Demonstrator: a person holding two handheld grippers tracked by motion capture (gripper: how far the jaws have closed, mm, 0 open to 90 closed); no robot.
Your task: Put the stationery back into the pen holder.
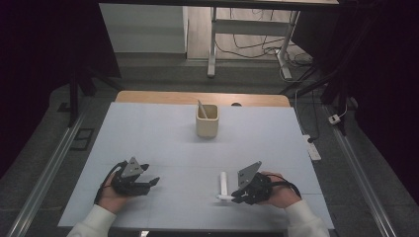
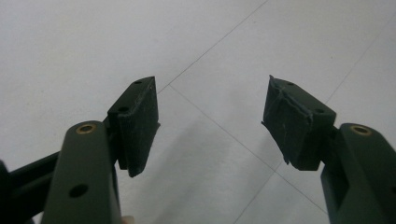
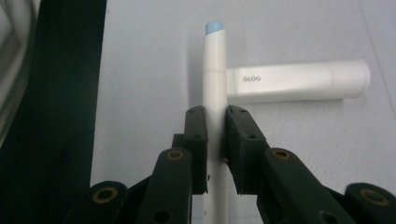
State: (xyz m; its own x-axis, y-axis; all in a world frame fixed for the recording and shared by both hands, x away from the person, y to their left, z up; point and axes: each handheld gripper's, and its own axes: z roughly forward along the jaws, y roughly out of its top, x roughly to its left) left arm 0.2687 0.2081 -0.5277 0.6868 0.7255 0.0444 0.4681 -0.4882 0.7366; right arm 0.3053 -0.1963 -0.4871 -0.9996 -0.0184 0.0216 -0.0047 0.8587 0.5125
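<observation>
On the near right part of the white table, the right gripper rests low in the person's right hand, its jaws pressed narrow on a slim white pen; in the right gripper view the pen runs straight up between the two black pads, which press on it from both sides, and its pale blue tip points away from the gripper; just beyond the pads a thicker white tube lies flat on the table, crosswise behind the pen and touching or nearly touching it, with small grey lettering near its inner end; in the high view the tube lies lengthwise away from the person, just beside the right gripper; on the near left, well apart from these, the left gripper sits in the left hand, its jaws standing wide with nothing between them; the left gripper view shows its two worn pads over bare table; farther back, near the middle of the table, a beige cup stands upright with a thin stick-like thing leaning inside it.
</observation>
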